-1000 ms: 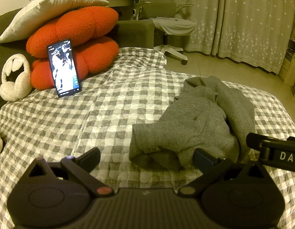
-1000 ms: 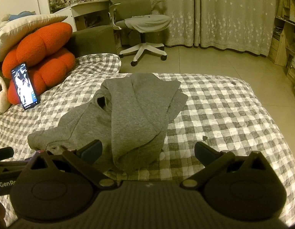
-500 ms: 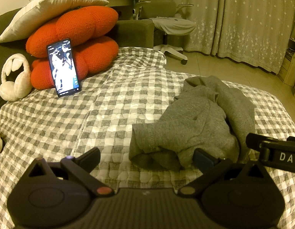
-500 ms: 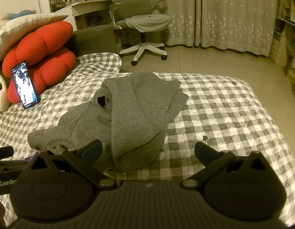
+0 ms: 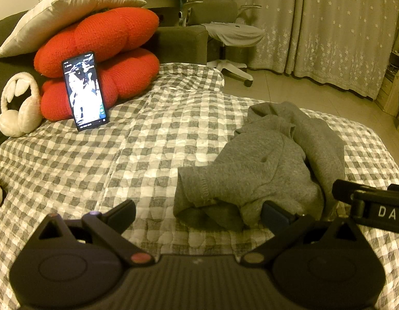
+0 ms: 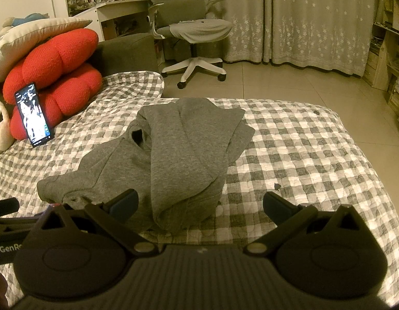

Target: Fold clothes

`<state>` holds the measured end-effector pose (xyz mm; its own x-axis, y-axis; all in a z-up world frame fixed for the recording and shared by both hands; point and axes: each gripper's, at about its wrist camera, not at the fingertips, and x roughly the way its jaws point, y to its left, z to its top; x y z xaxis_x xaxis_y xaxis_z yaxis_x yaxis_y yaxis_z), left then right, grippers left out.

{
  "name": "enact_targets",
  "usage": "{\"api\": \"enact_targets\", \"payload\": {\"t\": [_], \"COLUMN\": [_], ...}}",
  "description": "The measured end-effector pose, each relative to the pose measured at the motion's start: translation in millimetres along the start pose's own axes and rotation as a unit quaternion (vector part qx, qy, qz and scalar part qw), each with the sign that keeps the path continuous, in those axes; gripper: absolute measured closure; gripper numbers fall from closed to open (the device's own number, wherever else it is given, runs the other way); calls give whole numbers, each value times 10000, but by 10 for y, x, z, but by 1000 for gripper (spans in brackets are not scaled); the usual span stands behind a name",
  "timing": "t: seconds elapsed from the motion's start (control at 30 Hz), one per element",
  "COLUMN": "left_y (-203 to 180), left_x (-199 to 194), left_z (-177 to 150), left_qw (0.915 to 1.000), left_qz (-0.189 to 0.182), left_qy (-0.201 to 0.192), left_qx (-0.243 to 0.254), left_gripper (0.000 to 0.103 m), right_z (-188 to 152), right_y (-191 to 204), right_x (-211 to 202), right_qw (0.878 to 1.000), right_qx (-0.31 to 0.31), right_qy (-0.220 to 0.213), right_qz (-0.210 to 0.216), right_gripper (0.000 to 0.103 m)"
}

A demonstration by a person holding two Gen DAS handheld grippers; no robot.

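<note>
Currently I am holding my left gripper (image 5: 199, 210) and right gripper (image 6: 200, 201) spread wide and empty, hovering beside the crumpled grey fleece garment (image 6: 173, 155) lying on the grey-and-white checked quilt (image 5: 122, 155).

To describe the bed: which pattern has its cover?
Grey-and-white checks on the bed cover; clearest in the right wrist view.

A grey garment (image 6: 173, 160) lies on a bed cover (image 5: 148, 155) checked in grey and white. Two red knitted cushions (image 5: 101, 41) sit under a cream pillow (image 5: 65, 7), beside cream-white fluffy earmuffs (image 5: 18, 108). The curtains (image 6: 315, 18) are grey-beige with small white flowers. Both tools, left (image 5: 199, 213) and right (image 6: 200, 202), are black.
</note>
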<state>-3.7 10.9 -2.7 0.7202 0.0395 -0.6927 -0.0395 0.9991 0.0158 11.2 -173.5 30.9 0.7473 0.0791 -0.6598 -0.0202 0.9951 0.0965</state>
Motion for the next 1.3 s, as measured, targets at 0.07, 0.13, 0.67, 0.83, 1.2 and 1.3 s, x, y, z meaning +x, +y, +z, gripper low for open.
{"api": "enact_targets", "payload": {"t": [0.07,0.13,0.67,0.83,1.2,1.3], "left_y": [0,0,79,151,311,309], "left_x": [4,7,45,16,-109,-38], "left_z": [0,2,7,24,111,116], "left_qw": [10000,10000,9998,9990,9958,9953], "left_qz": [-3,-7,-193,-416,-696,-736], "left_qy": [2,4,71,99,-268,-265], "left_qx": [-1,-2,-21,-145,-540,-564], "left_gripper": [0,0,0,0,0,0], "right_z": [2,2,35,80,143,158], "right_y": [-2,-2,34,26,-156,-134], "right_x": [3,3,98,162,127,137], "right_qw": [10000,10000,10000,9999,9994,9991], "right_qx": [5,7,-18,-47,253,252], "right_qy": [5,5,16,1,-229,-256], "right_qz": [-2,-2,-50,-104,8,225], "right_gripper": [0,0,0,0,0,3]}}
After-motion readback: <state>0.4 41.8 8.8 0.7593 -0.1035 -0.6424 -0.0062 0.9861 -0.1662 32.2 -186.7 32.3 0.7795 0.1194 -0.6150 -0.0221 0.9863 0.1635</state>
